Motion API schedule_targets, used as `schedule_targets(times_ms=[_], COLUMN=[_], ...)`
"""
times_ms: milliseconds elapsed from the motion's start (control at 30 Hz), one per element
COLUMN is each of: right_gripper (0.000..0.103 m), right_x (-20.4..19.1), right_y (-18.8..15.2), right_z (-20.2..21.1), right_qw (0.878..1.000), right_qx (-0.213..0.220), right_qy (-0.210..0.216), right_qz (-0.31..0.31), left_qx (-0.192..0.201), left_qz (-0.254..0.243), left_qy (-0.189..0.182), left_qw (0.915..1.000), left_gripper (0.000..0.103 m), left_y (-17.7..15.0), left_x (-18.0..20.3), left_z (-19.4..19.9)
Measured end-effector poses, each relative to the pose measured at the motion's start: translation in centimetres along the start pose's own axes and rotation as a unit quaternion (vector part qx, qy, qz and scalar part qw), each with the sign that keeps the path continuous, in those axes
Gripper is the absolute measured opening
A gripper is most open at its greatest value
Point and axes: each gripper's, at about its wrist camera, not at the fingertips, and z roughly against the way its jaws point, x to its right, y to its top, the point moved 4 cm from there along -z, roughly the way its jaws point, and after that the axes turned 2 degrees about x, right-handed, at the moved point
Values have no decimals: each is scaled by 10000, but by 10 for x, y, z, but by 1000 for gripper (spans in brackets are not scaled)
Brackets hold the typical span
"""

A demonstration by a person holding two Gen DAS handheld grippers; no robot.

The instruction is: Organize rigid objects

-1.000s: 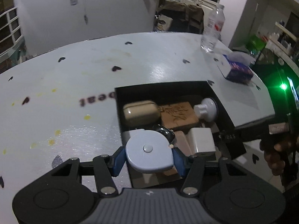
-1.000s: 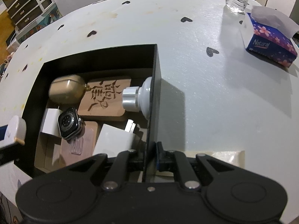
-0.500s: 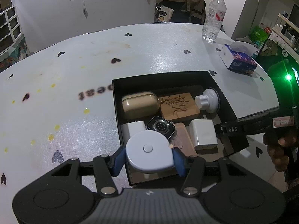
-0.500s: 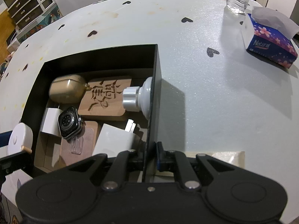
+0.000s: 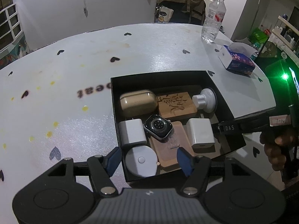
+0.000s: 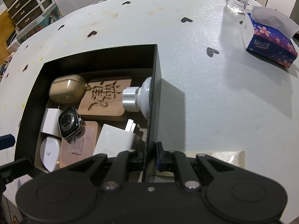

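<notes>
From the left wrist, the left gripper (image 5: 149,160) is opening its jaws. The round white tape measure (image 5: 141,161) sits between them, loose, in the near corner of the black box (image 5: 168,78). It lies beside a white charger (image 5: 132,131) and a smartwatch (image 5: 158,127). If the gripper lifts crooked, a blue pad could catch the box wall and drag it.

From the right wrist, the right gripper (image 6: 151,155) is pinched tight on the box's side wall. If it lets go too soon, the box may slide.
</notes>
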Motion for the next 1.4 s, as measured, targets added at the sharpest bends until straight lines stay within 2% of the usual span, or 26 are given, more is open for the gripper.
schedule_targets(times_ms=[367, 733, 867, 1133, 1400], right_gripper=[10, 11, 11, 14, 17], right_x=[0, -2, -4, 2, 10], right_y=[0, 2, 12, 38, 27], right_z=[0, 6, 32, 115, 151], right_qw=[10000, 9999, 9989, 9889, 9817], right_qx=[0, 35, 419, 1459, 1813], right_qy=[2, -8, -44, 177, 314], right_qz=[0, 97, 196, 230, 488], left_qx=[39, 521, 751, 1222, 1500], left_qz=[35, 267, 371, 534, 682], left_qy=[5, 92, 100, 136, 361], left_qw=[10000, 9982, 9964, 9910, 9857], left_gripper=[66, 66, 66, 66, 69], left_y=[1, 29, 40, 56, 51], left_x=[-3, -16, -18, -8, 17], left_z=[1, 21, 34, 65, 88])
